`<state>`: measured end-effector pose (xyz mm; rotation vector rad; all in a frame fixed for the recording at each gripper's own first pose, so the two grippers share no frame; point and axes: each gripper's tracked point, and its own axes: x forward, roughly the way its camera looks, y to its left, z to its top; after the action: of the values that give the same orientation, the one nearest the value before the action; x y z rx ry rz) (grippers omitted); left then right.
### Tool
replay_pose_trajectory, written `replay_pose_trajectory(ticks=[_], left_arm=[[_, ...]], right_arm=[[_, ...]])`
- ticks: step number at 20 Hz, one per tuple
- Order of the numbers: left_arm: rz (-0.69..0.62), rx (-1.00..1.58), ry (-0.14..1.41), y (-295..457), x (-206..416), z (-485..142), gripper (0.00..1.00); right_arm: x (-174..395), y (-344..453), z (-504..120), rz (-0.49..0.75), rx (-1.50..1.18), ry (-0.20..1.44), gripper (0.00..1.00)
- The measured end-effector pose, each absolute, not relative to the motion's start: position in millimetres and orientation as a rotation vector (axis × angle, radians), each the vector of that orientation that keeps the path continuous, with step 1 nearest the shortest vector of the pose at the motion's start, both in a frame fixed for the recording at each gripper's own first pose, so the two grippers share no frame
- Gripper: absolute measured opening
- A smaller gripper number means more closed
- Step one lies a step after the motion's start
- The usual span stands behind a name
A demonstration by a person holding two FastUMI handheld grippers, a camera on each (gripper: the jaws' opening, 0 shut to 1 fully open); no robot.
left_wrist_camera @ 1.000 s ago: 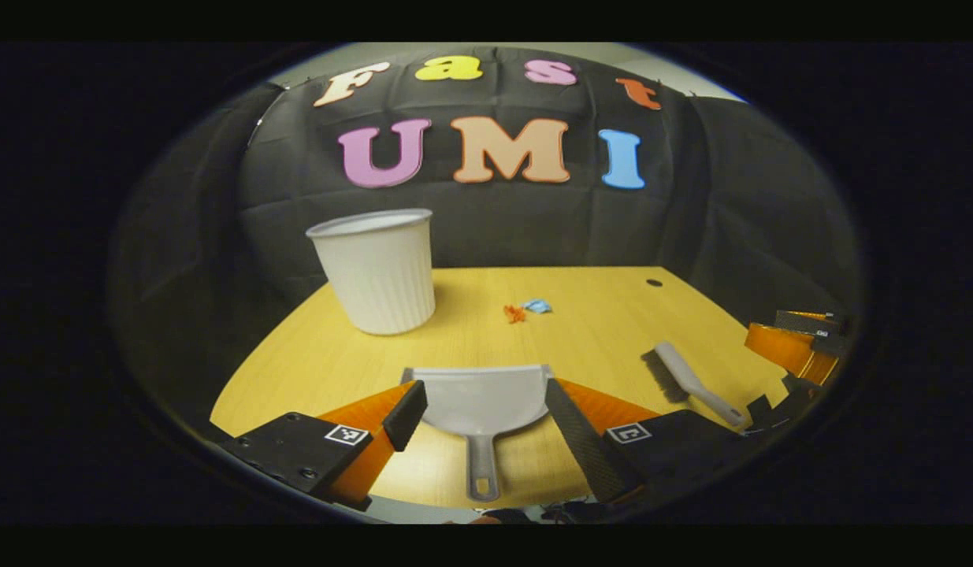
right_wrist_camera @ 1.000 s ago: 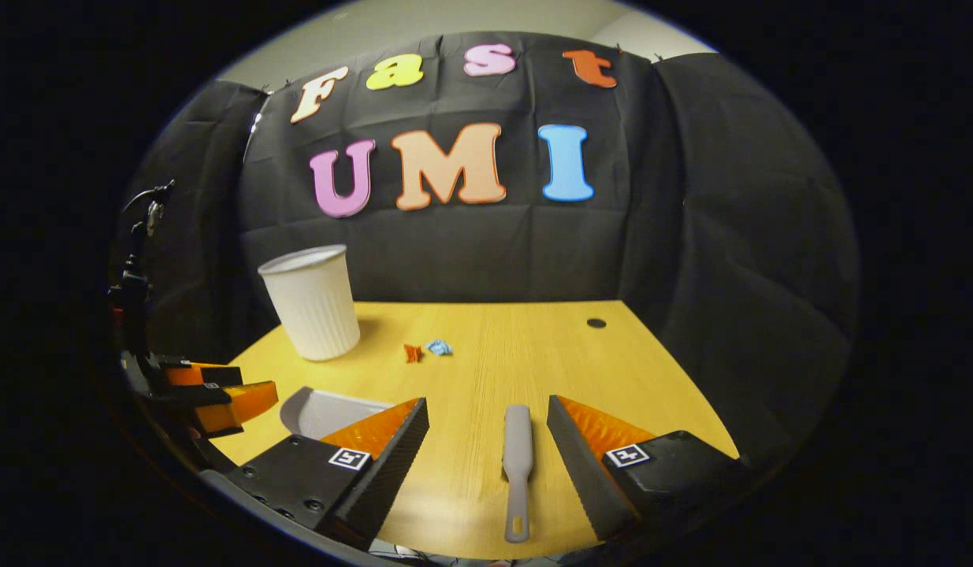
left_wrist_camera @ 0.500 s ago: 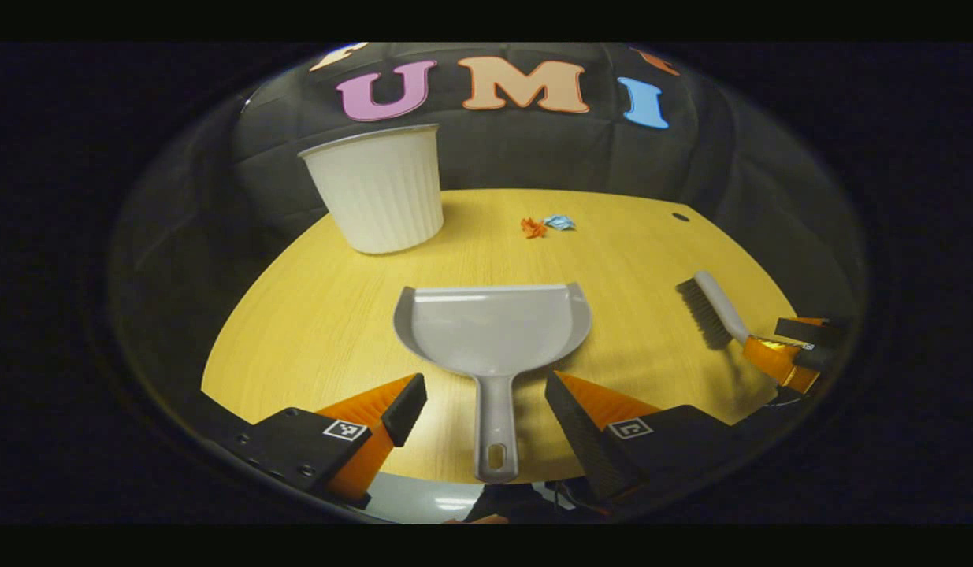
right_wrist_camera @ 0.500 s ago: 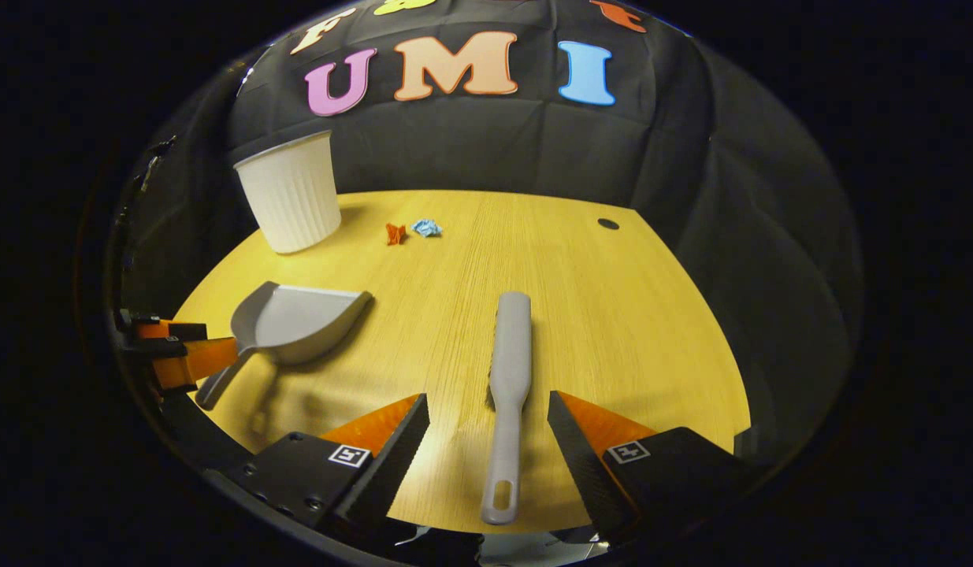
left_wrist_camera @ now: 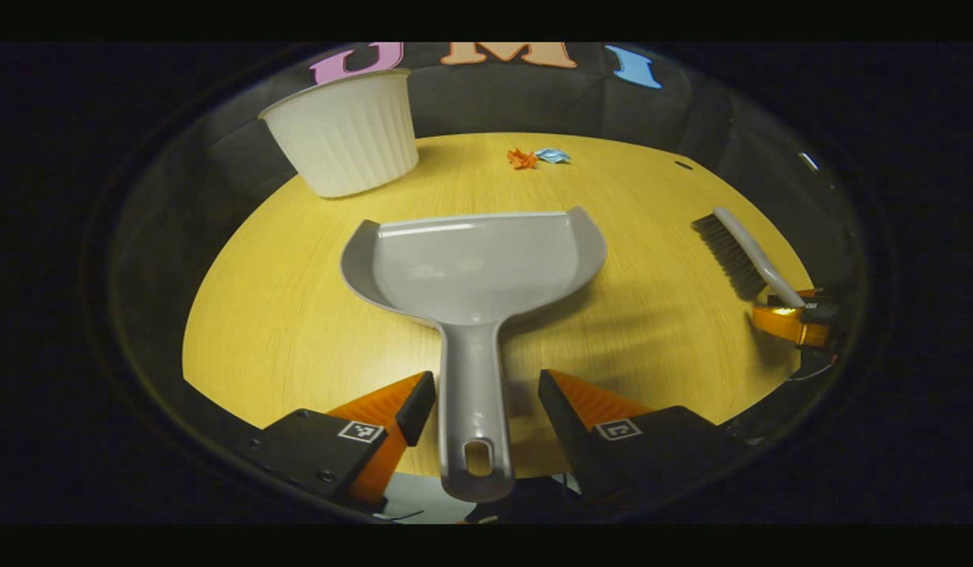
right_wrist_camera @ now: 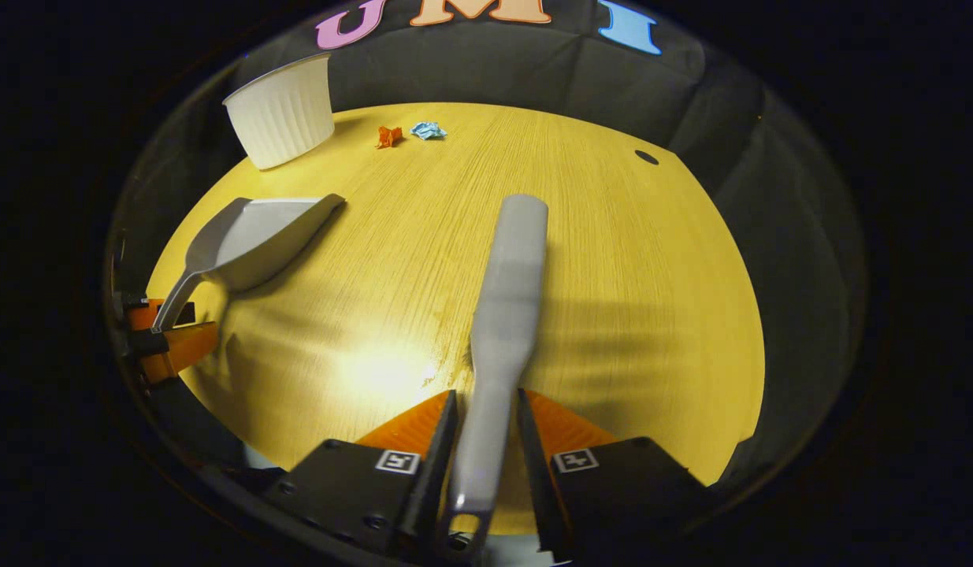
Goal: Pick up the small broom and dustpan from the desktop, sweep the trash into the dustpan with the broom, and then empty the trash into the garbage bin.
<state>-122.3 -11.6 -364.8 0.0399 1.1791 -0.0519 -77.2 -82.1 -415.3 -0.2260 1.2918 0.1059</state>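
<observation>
The grey dustpan (left_wrist_camera: pixel 470 260) lies on the wooden desktop (left_wrist_camera: pixel 281 315), its handle pointing back between my left gripper's (left_wrist_camera: pixel 486 402) fingers. They stand open astride the handle, with a gap on the right side. My right gripper (right_wrist_camera: pixel 486 441) is shut on the handle of the grey small broom (right_wrist_camera: pixel 510 268), which points away over the desk. The left gripper view has the broom (left_wrist_camera: pixel 738 252) at the right, with the right gripper (left_wrist_camera: pixel 797 319) on its handle. An orange scrap (left_wrist_camera: pixel 521 158) and a blue scrap (left_wrist_camera: pixel 551 155) of trash lie far back.
The white ribbed garbage bin (left_wrist_camera: pixel 344 134) stands at the back left of the desk, left of the trash. A small dark hole (right_wrist_camera: pixel 646 157) marks the desk's far right. The left gripper (right_wrist_camera: pixel 167 331) sits at the dustpan's (right_wrist_camera: pixel 250 236) handle at the left edge.
Both grippers came forward and tipped down over their handles. The right fingers went from wide open to shut on the broom handle. The left fingers narrowed slightly around the dustpan handle.
</observation>
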Motion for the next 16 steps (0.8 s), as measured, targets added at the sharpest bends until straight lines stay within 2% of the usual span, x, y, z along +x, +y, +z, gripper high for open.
replay_pose_trajectory(ticks=[1, 2, 3, 6, 11, 13, 14, 15, 16], left_arm=[[-0.032, 0.045, 1.183, -7, -124, -367, 0.72], [-0.026, 0.030, 1.182, -7, -125, -368, 0.52], [-0.033, 0.028, 1.188, -7, -124, -366, 0.33], [-0.041, 0.044, 1.174, -8, -121, -362, 0.30], [-0.033, 0.035, 1.115, -16, -102, -344, 0.30], [-0.070, 0.037, 1.104, -25, -90, -340, 0.31], [-0.087, 0.052, 1.100, -26, -83, -339, 0.30], [-0.114, 0.074, 1.088, -27, -73, -340, 0.31], [-0.136, 0.090, 1.079, -27, -63, -342, 0.30]], right_arm=[[-77, -83, -411, 0.136, -0.222, 1.301, 0.37], [-78, -83, -407, 0.152, -0.218, 1.295, 0.27], [-77, -80, -405, 0.181, -0.210, 1.295, 0.25], [-64, -77, -394, 0.250, -0.177, 1.242, 0.24], [2, -86, -348, 0.350, -0.234, 1.085, 0.23], [42, -85, -328, 0.364, -0.260, 1.031, 0.23], [68, -83, -321, 0.362, -0.281, 1.007, 0.19], [96, -81, -317, 0.363, -0.314, 0.976, 0.23], [131, -77, -326, 0.359, -0.362, 0.948, 0.19]])
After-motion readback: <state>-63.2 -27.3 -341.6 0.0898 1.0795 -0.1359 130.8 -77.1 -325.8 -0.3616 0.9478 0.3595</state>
